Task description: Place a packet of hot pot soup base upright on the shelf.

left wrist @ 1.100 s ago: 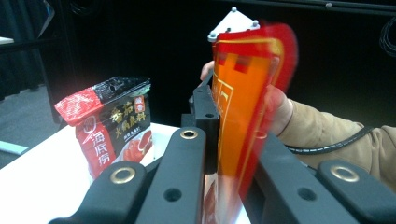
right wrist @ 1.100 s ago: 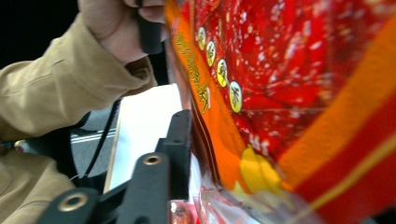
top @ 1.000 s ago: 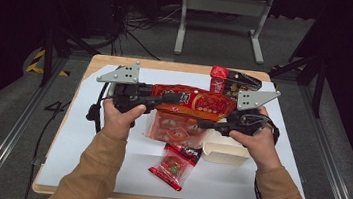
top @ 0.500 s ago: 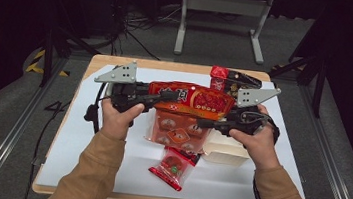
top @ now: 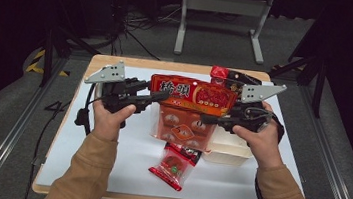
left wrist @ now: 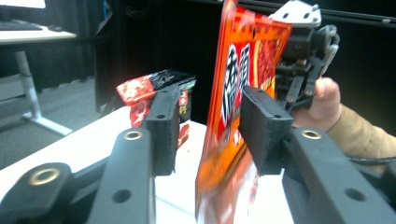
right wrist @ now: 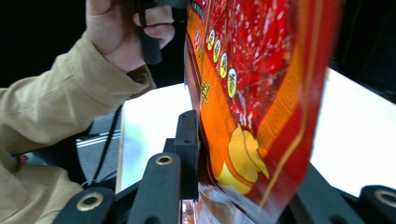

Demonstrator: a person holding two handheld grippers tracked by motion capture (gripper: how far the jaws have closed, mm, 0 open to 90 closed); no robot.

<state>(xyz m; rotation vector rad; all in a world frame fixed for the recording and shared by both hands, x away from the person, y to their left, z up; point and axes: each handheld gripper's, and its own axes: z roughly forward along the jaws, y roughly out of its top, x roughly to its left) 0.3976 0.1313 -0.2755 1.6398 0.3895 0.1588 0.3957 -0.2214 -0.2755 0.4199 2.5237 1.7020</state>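
A large red and orange snack bag (top: 192, 94) hangs upright above the table's middle, its see-through lower part (top: 181, 130) drooping toward the mat. My right gripper (top: 208, 118) is shut on the bag's right side. In the right gripper view, the bag (right wrist: 252, 93) is pressed against one jaw and hides the other. My left gripper (top: 160, 96) is at the bag's left edge. In the left gripper view, its jaws stand apart with the bag (left wrist: 233, 116) in the gap, close to the right-hand jaw.
A small red packet (top: 175, 162) lies on the white mat (top: 107, 162) near the front. A white box (top: 228, 153) sits under my right hand. A red and black packet (top: 223, 74) lies at the back, also in the left gripper view (left wrist: 154, 86).
The bag has risen a little and turned more upright, so its lower part now hangs down in view. Both hands stayed nearly in place.
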